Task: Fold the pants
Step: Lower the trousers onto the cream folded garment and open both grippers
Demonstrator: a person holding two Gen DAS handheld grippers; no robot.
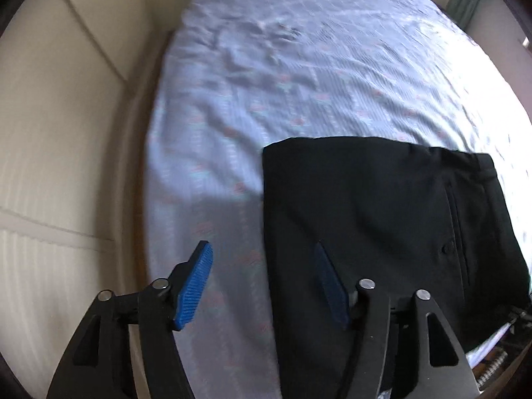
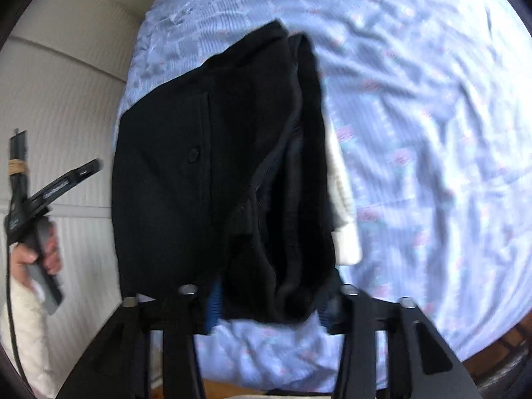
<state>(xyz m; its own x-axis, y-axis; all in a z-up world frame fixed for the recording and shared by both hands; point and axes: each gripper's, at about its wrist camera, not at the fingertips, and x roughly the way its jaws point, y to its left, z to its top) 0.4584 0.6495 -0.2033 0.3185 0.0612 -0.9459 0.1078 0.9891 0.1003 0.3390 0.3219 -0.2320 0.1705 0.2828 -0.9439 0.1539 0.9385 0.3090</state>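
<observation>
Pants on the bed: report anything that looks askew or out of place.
The folded black pants are not tidy on the right: the waistband gapes open, layers bunch, and a white pocket lining sticks out onto the blue bedsheet. The left fold edge looks straight.

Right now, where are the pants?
The black pants lie folded on the blue bedsheet near the bed's front edge, low and right in the left wrist view.

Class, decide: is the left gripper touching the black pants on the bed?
Cannot tell. In the left wrist view the left gripper stands open over the black pants' edge, one pad overlapping the cloth, yet no contact or gap shows plainly.
</observation>
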